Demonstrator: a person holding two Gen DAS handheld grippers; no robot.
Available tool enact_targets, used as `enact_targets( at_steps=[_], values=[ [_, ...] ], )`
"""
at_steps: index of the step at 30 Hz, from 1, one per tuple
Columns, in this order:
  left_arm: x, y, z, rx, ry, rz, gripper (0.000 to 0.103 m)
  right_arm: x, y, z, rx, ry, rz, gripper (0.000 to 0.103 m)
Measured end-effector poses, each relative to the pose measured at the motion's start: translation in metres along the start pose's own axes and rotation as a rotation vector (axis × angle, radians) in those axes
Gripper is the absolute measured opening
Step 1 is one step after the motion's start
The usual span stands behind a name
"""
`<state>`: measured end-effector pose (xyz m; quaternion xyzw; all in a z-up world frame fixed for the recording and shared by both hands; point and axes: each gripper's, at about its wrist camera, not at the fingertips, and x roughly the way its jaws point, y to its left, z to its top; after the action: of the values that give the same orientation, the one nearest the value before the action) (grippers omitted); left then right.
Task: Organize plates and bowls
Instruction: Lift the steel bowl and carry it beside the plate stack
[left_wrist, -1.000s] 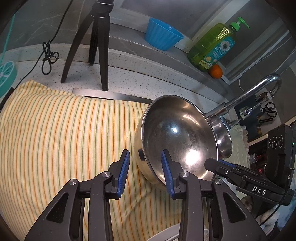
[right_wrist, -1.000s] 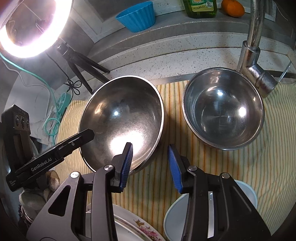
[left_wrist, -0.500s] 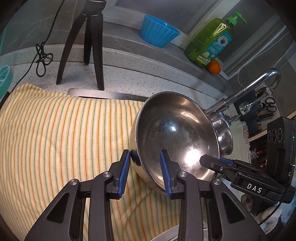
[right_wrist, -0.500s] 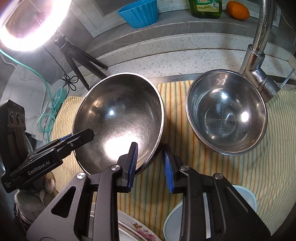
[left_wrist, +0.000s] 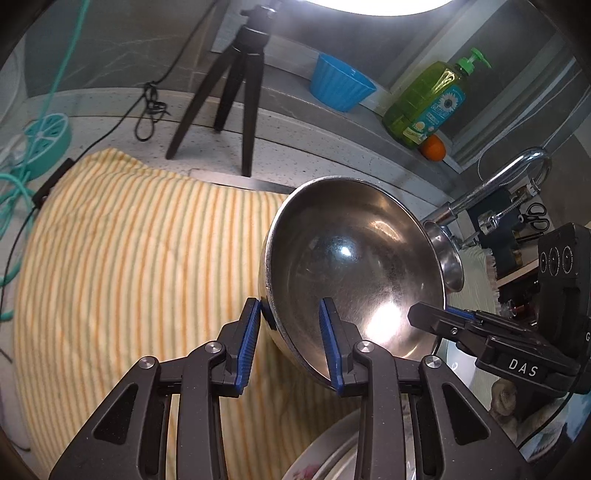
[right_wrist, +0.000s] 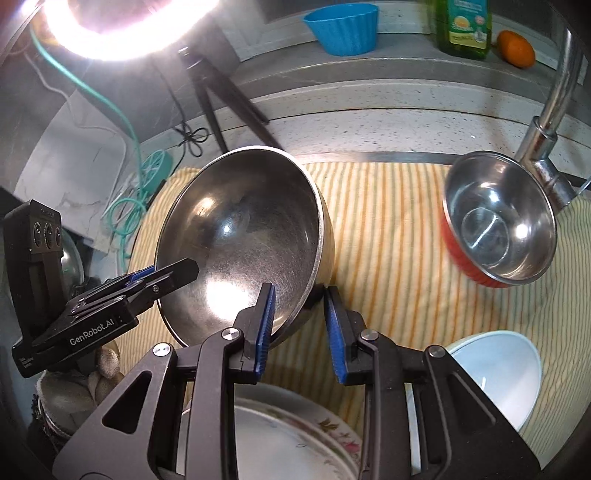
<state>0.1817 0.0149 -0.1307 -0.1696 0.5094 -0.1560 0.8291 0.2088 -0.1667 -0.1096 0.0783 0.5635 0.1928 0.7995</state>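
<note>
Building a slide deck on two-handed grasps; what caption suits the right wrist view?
Both grippers pinch opposite rims of a large steel bowl tilted above the striped cloth.

Speckled counter (right_wrist: 369, 125) carried striped cloth (right_wrist: 388, 229) ahead of tongs; on cloth: red-sided steel bowl (right_wrist: 498, 221) far right, white bowl (right_wrist: 495, 369) near right, floral plate (right_wrist: 295, 435) beneath

A home kitchen: curved chrome tap (right_wrist: 546, 122) over speckled grey stone counter (right_wrist: 388, 129), green pump bottle of dish soap (left_wrist: 428, 99) beside small orange fruit (left_wrist: 433, 147), striped yellow drying cloth (left_wrist: 129, 258).
</note>
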Motion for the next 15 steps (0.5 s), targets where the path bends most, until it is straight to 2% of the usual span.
enact_targets(
  at_steps=[15],
  values=[
    [-0.068,0.039,-0.050,-0.071,-0.071,0.064,0.030,0.003,0.073,-0.039,-0.112,0.047,0.075,0.028]
  ],
)
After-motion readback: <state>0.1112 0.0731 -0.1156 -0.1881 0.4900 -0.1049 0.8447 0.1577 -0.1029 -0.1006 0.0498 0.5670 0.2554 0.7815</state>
